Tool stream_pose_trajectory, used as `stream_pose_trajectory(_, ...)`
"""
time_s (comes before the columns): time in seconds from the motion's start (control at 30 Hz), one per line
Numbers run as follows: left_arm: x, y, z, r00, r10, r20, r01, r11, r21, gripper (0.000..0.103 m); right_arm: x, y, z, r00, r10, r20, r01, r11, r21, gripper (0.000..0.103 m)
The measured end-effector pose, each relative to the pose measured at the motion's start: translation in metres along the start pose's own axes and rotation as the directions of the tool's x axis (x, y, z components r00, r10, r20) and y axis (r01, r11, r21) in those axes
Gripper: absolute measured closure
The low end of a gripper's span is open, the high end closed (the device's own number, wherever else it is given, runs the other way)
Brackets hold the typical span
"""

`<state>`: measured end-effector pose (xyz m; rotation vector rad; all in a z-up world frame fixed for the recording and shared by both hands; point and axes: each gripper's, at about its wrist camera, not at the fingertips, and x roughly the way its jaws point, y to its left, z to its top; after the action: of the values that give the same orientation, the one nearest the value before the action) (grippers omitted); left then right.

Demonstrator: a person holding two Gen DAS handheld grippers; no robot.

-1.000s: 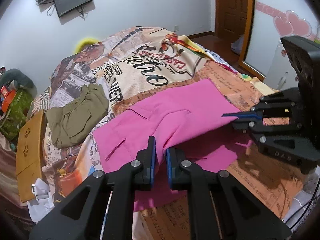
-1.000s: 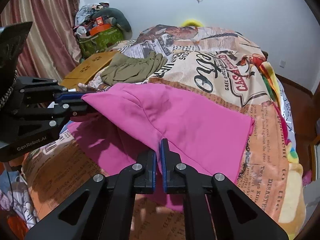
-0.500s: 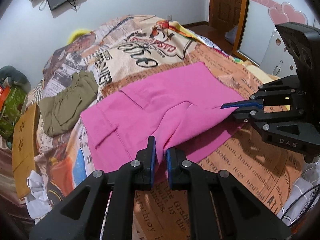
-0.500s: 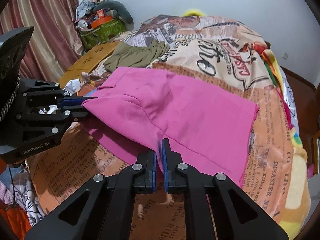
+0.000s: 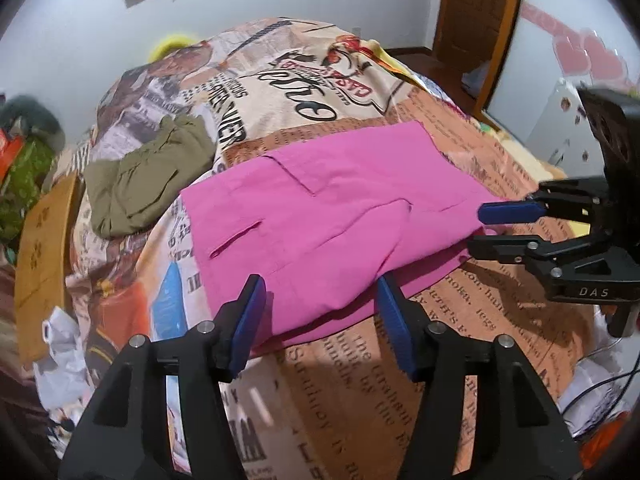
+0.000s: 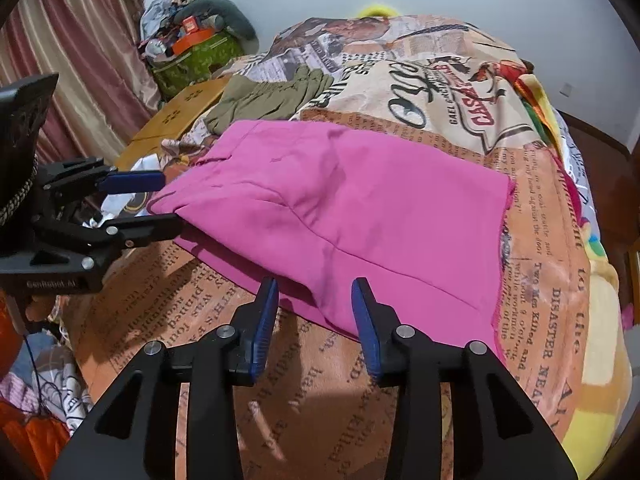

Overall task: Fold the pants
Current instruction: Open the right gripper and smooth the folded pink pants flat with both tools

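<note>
Pink pants [image 5: 328, 200] lie folded over on the printed bedspread [image 5: 360, 380], the upper layer resting on the lower one. My left gripper [image 5: 320, 304] stands at their near edge, its jaws opening; the fabric's edge lies between the fingers, and the pads are clear of it. In the right wrist view the pants [image 6: 340, 200] spread flat, and my right gripper [image 6: 316, 304] is at the near fold, its jaws also opening, with no pad pressing the cloth. Each gripper shows in the other's view: the right gripper [image 5: 504, 230] at the pants' right corner, the left gripper [image 6: 160, 204] at their left corner.
An olive garment [image 5: 140, 184] lies crumpled on the bed beyond the pants' left side. A wooden board [image 5: 44, 248] leans at the bed's left edge, with clutter and a green bag [image 6: 192, 60] behind. The bedspread [image 6: 320, 400] in front of both grippers is bare.
Both grippers went from shut on the pink fabric to open, letting it go. The lifted layer has dropped flat onto the lower one, and the left gripper has come lower and closer to the bed.
</note>
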<state>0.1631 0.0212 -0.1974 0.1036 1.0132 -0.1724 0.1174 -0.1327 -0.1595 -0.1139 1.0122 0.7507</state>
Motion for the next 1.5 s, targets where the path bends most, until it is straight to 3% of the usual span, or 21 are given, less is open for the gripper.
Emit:
stream_pose_trajectory(0.3,-0.017,0.049,0.002,1.000,-0.007,0.026,0.012,0.983,-0.184,0.040,-0.031,-0.019,-0.001,0.993,-0.069,0.092,0.061,0.995,0.084,0.063)
stream_pose_trajectory(0.5,-0.004,0.067,-0.005,0.999,-0.042,-0.018,0.035,0.960,-0.278,0.040,-0.030,-0.045,-0.013,0.990,-0.121,0.071,0.107,0.977,0.184,0.062)
stream_pose_trajectory(0.77,0.015,0.056,-0.009,0.992,-0.106,-0.064,0.084,0.956,-0.280,0.041,-0.028,-0.069,-0.029,0.989,-0.143,0.028,0.132,0.958,0.255,0.061)
stream_pose_trajectory(0.83,0.020,0.055,-0.009,0.989,-0.130,-0.069,0.104,0.951,-0.290,0.049,-0.025,-0.072,-0.032,0.989,-0.144,0.016,0.135,0.955,0.263,0.061)
stream_pose_trajectory(0.87,0.023,0.054,-0.009,0.985,-0.155,-0.081,0.125,0.947,-0.295,0.057,-0.023,-0.073,-0.033,0.990,-0.143,0.012,0.135,0.955,0.265,0.061)
stream_pose_trajectory(1.03,0.028,0.055,-0.012,0.983,-0.157,-0.090,0.122,0.943,-0.310,0.068,-0.007,-0.075,-0.040,0.993,-0.113,-0.019,0.114,0.951,0.287,0.061)
stream_pose_trajectory(1.07,0.028,0.057,-0.013,0.986,-0.139,-0.093,0.104,0.944,-0.312,0.080,-0.003,-0.075,-0.042,0.994,-0.109,-0.028,0.112,0.950,0.290,0.061)
stream_pose_trajectory(1.1,0.027,0.059,-0.014,0.988,-0.122,-0.097,0.085,0.945,-0.317,0.086,-0.001,-0.075,-0.043,0.994,-0.105,-0.029,0.109,0.950,0.292,0.062)
stream_pose_trajectory(1.23,0.025,0.070,-0.016,0.986,-0.145,-0.081,0.107,0.928,-0.357,0.093,0.001,-0.078,-0.044,0.996,-0.088,-0.021,0.091,0.946,0.310,0.062)
stream_pose_trajectory(1.5,0.001,0.079,-0.003,0.996,-0.088,-0.018,0.077,0.940,-0.332,0.097,0.001,-0.077,-0.046,0.996,-0.084,-0.021,0.087,0.948,0.307,0.061)
